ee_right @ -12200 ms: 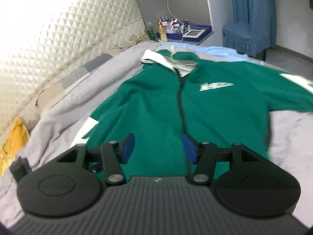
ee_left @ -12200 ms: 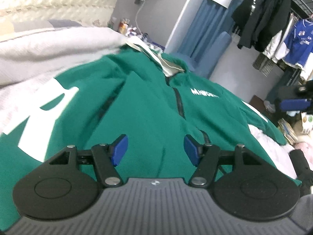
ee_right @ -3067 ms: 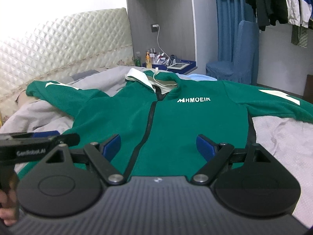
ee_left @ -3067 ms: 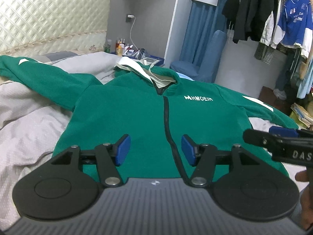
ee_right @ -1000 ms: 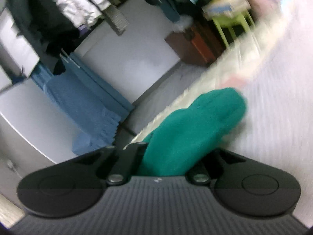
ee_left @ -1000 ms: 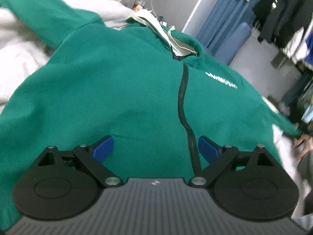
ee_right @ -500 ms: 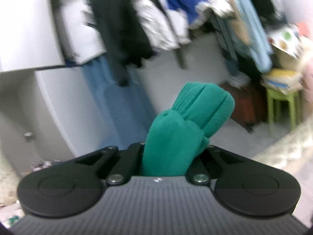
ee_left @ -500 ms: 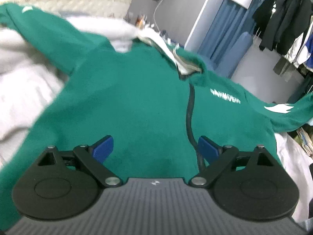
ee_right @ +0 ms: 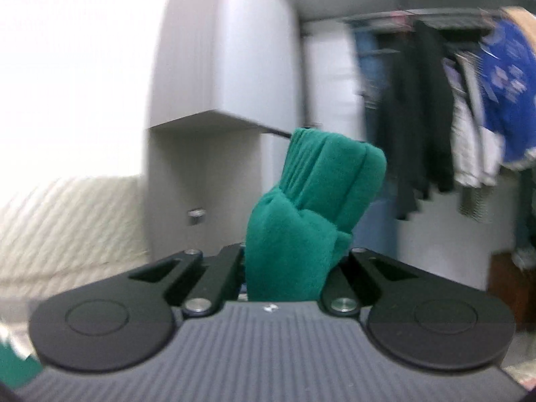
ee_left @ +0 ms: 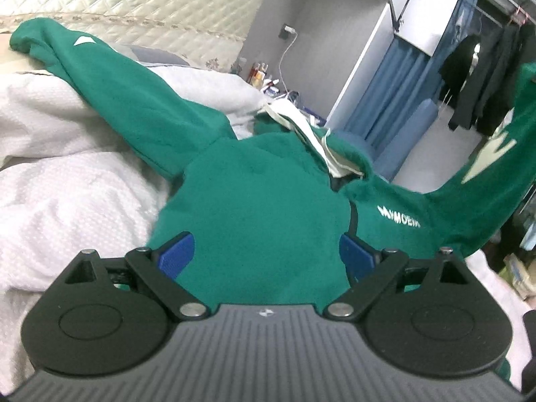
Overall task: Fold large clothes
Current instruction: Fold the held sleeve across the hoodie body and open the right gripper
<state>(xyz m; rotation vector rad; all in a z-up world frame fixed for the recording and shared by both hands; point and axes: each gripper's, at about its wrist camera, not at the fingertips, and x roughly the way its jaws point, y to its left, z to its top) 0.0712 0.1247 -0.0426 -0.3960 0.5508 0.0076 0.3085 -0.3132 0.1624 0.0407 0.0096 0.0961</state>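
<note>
A green zip-up hooded jacket (ee_left: 261, 194) lies front up on the white bedding (ee_left: 67, 194), with a cream-lined hood (ee_left: 311, 130) at its far end. Its left sleeve (ee_left: 110, 90) stretches out towards the headboard. Its right sleeve (ee_left: 485, 174) rises off the bed towards the upper right. My left gripper (ee_left: 266, 254) hovers open over the jacket's chest, nothing between its blue pads (ee_left: 176, 251). In the right wrist view my right gripper (ee_right: 294, 261) is shut on the bunched green sleeve cuff (ee_right: 321, 194), held up high and pointing level at the wardrobe.
A quilted headboard (ee_left: 150, 0) runs behind the bed. A bedside table with bottles (ee_left: 264, 77) stands beyond the hood. A blue curtain and chair (ee_left: 395, 114) stand farther back. Hanging clothes (ee_right: 452, 107) fill a rail on the right, beside a grey cupboard (ee_right: 227, 67).
My right gripper has swung up from the bed's edge and rolled level, carrying the sleeve cuff high. In the left wrist view the right sleeve now rises off the bed; my left gripper drew back slightly.
</note>
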